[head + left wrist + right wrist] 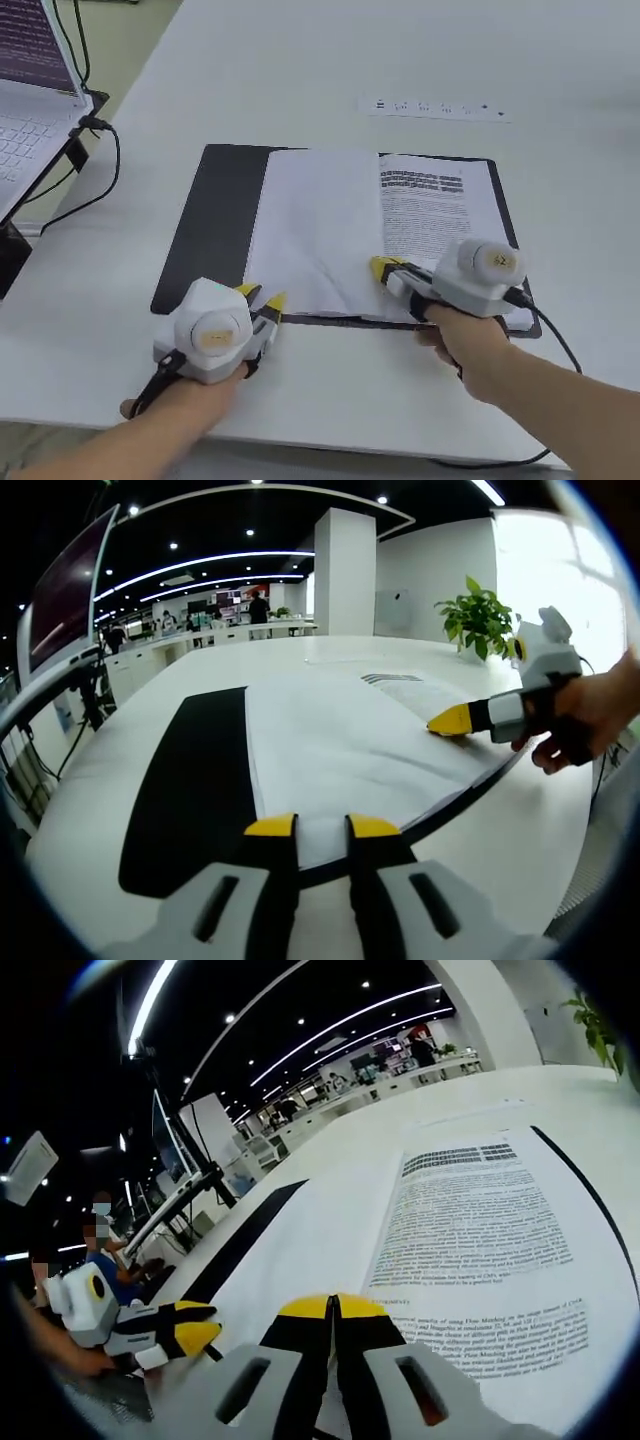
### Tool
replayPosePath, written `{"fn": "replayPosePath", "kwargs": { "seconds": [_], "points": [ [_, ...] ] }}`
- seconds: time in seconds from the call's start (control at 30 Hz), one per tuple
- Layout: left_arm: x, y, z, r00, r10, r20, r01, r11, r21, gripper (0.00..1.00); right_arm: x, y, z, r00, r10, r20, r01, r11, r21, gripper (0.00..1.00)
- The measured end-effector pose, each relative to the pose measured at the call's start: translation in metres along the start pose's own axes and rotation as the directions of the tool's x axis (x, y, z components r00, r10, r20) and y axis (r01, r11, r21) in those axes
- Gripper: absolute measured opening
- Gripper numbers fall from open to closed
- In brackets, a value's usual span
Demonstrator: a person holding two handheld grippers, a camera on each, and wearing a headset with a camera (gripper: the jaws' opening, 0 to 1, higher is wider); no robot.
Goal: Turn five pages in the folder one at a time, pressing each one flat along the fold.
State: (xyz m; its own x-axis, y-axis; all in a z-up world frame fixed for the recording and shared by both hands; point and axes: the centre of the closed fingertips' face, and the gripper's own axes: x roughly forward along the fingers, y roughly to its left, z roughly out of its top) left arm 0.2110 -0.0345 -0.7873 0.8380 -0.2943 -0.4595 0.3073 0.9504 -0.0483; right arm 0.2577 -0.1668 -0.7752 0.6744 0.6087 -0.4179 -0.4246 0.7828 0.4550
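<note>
table: wide white workbench top (300, 60); the folder lies in front of the person.
folder: flat black folder (215, 220), open, its bare inside cover showing left of the paper.
turned page: blank white sheet (320, 230), lying over on the left half, slightly rumpled, not quite flat near the fold.
next page: white sheet with printed black text (430, 210) on the right half, lying flat.
fold: the line where the two sheets meet; its long axis runs straight away from the person, from the folder's near edge to its far edge.
right gripper: (385, 268) jaws closed together with nothing between them, yellow tips resting on the paper at the near end of the fold, pointing left across it (335, 1305).
left gripper: (262, 298) at the near left corner of the blank sheet; jaws a narrow gap apart (322, 826), with white paper showing in the gap. i cannot tell whether the sheet is pinched.
key relation: the right gripper is nearer the fold, and nearly all of the fold's length lies ahead of it, away from the person; a press would likely run that way.
</note>
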Motion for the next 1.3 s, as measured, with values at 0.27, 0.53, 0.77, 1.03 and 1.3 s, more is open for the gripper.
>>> {"fn": "replayPosePath", "kwargs": {
  "seconds": [0.27, 0.53, 0.77, 1.03, 1.3],
  "points": [
    [-0.001, 0.0, 0.0, 1.0, 0.0, 0.0, 0.0, 1.0, 0.003, 0.17, -0.017, 0.01, -0.021, 0.9999, -0.007, -0.016, 0.007, 1.0, 0.009, 0.0],
    [-0.001, 0.0, 0.0, 1.0, 0.002, 0.001, -0.002, 1.0, 0.002, 0.17, -0.03, 0.015, -0.034, 0.9995, -0.016, -0.027, 0.016, 0.999, 0.027, 0.0],
    [-0.001, 0.0, 0.0, 1.0, 0.002, 0.0, -0.002, 1.0, 0.002, 0.17, -0.04, 0.022, -0.044, 0.9989, -0.022, -0.042, 0.023, 0.999, 0.032, 0.0],
    [-0.001, 0.0, 0.0, 0.9999, 0.005, -0.012, -0.005, 1.0, 0.0, 0.17, -0.048, 0.024, -0.051, 0.9967, -0.036, -0.073, 0.04, 0.998, 0.054, 0.0],
    [-0.001, 0.0, 0.002, 0.9995, 0.009, -0.029, -0.01, 0.999, -0.046, 0.17, -0.068, 0.033, -0.046, 0.9983, -0.044, -0.038, 0.049, 0.99, 0.129, 0.0]
  ]
}}
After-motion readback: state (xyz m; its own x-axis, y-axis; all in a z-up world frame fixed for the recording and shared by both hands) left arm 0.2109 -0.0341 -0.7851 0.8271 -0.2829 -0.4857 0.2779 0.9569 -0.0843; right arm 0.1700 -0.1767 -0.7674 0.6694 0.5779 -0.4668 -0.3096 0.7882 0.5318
